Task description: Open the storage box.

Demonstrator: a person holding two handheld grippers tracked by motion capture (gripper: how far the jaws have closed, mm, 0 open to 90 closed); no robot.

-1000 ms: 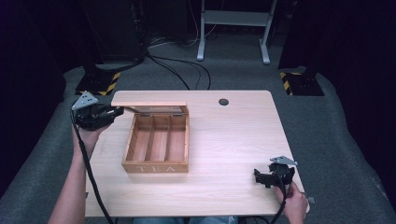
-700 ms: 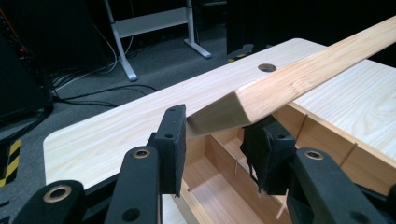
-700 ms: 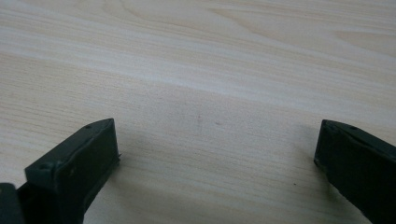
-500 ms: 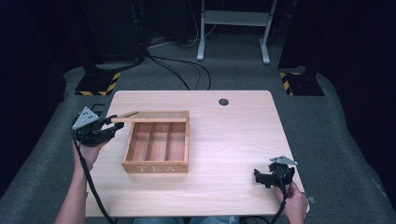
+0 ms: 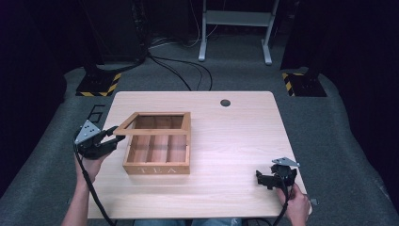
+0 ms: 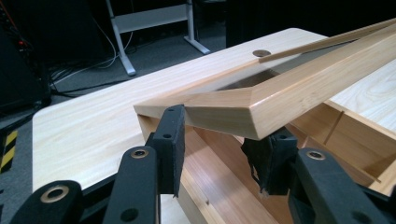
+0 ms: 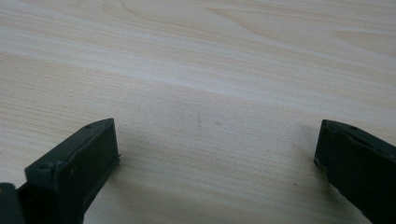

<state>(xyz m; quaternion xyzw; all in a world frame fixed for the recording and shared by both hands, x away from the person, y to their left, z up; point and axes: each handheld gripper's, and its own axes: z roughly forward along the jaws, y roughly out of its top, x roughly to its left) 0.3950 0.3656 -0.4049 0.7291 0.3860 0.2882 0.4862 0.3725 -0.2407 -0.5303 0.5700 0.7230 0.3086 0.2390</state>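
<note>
High view first: the tea box (image 5: 157, 157) sits left of the table's (image 5: 235, 141) middle, and its framed lid (image 5: 153, 126) is propped partway up, tilted over the compartments. At the box's left side the left gripper (image 5: 114, 134) has its jaws clamped on the lid's corner; the left gripper view shows that corner (image 6: 243, 112) pinched between both pads. Well right of the box, near the table's front edge, the right gripper (image 5: 261, 178) rests low, jaws spread wide over bare wood.
</note>
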